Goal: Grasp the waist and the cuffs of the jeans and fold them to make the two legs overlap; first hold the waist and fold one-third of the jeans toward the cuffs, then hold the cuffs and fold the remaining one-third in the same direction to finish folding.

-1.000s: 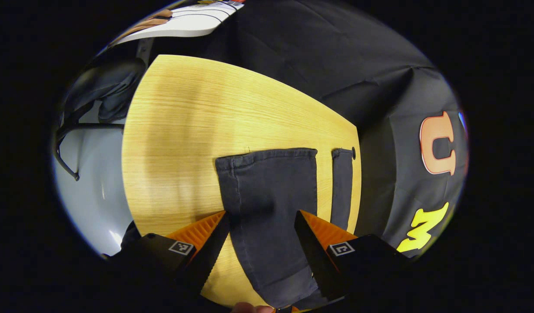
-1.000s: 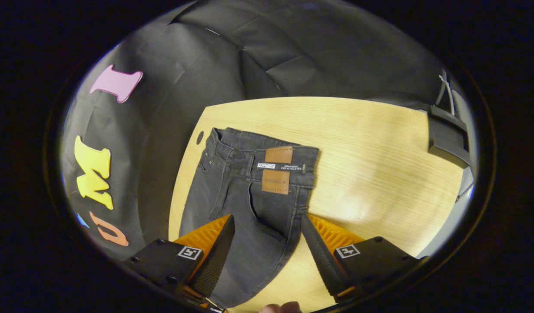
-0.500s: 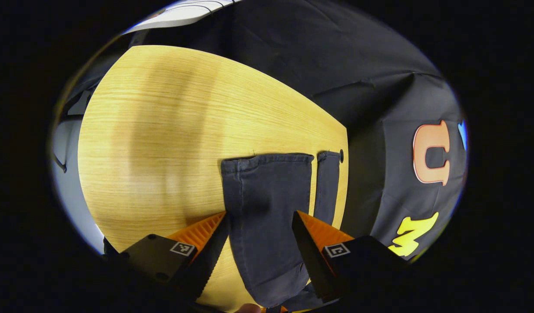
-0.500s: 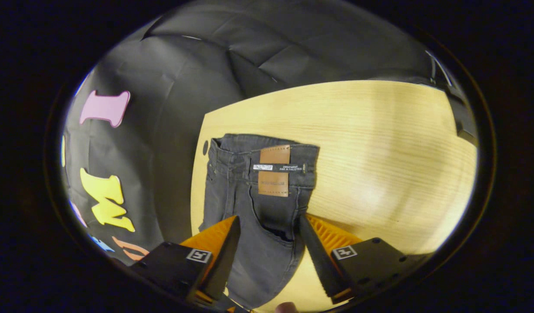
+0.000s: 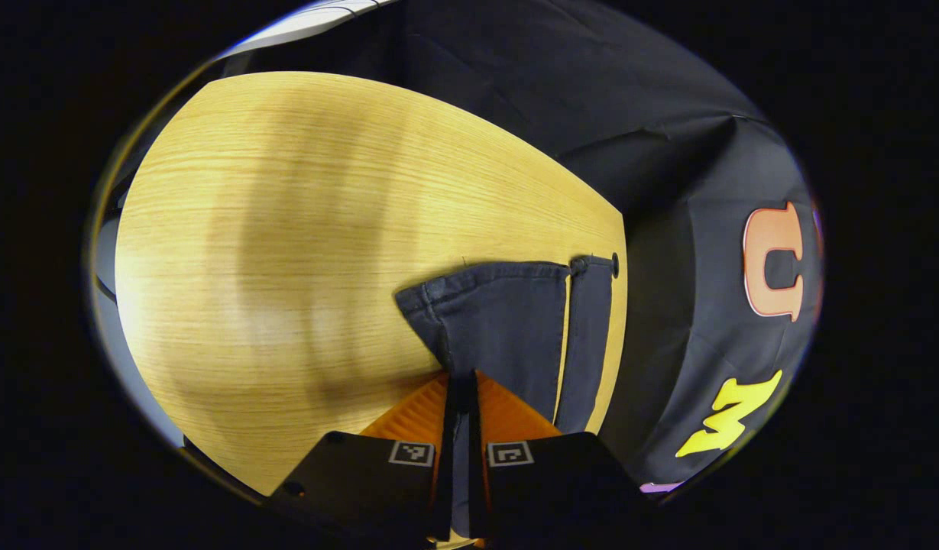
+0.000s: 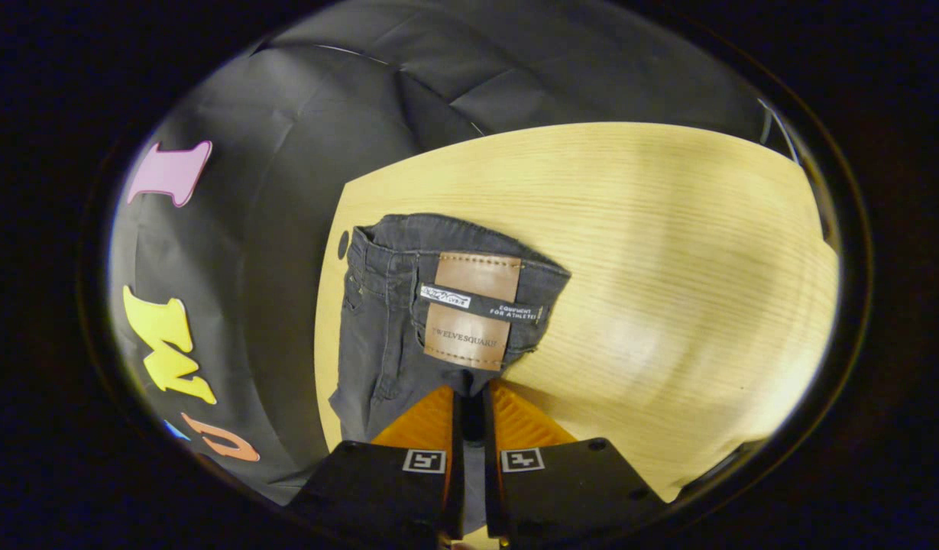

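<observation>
Dark grey jeans lie on a light wooden table [image 5: 286, 229]. In the left gripper view the near leg's cuff [image 5: 507, 313] puckers toward my left gripper [image 5: 463, 382], which is shut on the leg fabric just behind the cuff. The far leg [image 5: 591, 328] lies flat beside it, close to the table's right edge. In the right gripper view the waist [image 6: 454, 298], with its brown leather patch [image 6: 469, 309], bunches toward my right gripper [image 6: 469, 393], which is shut on the denim just below the patch.
The table [image 6: 668, 267] stretches bare beyond the waist. The black cloth wall [image 5: 591, 99] hangs close behind the table's far edge in both views. A small round hole [image 5: 614, 264] sits in the tabletop beside the far cuff.
Both grippers went from open, straddling the jeans, to shut on the fabric. The cloth now gathers toward each gripper, the cuff on the left and the waist on the right.
</observation>
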Demonstrator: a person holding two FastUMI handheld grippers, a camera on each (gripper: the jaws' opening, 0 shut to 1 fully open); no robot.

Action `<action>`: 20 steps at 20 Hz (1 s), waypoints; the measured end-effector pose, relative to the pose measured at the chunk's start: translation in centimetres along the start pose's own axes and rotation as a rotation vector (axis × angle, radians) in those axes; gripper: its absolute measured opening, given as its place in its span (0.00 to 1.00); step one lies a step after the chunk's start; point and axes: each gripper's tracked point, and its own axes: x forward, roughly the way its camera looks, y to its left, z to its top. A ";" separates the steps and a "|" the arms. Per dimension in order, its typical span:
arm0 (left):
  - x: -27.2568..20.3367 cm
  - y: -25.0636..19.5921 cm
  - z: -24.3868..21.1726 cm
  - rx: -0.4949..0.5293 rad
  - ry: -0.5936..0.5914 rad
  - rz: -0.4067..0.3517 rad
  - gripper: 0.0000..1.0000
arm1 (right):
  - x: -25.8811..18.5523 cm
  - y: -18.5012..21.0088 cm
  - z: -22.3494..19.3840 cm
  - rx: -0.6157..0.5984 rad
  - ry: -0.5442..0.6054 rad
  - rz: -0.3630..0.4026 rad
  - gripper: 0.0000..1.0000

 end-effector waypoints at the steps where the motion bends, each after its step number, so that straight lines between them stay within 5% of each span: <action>1: -0.2 -0.3 0.1 0.008 0.003 -0.010 0.09 | -0.3 0.2 -0.1 -0.008 0.004 0.005 0.12; 13: -2.1 -8.4 1.3 0.086 0.076 -0.015 0.04 | -4.6 5.8 0.2 -0.131 0.024 -0.042 0.12; 20: 2.0 -16.3 2.0 0.172 0.174 -0.023 0.05 | -1.7 13.1 1.9 -0.199 0.106 -0.123 0.11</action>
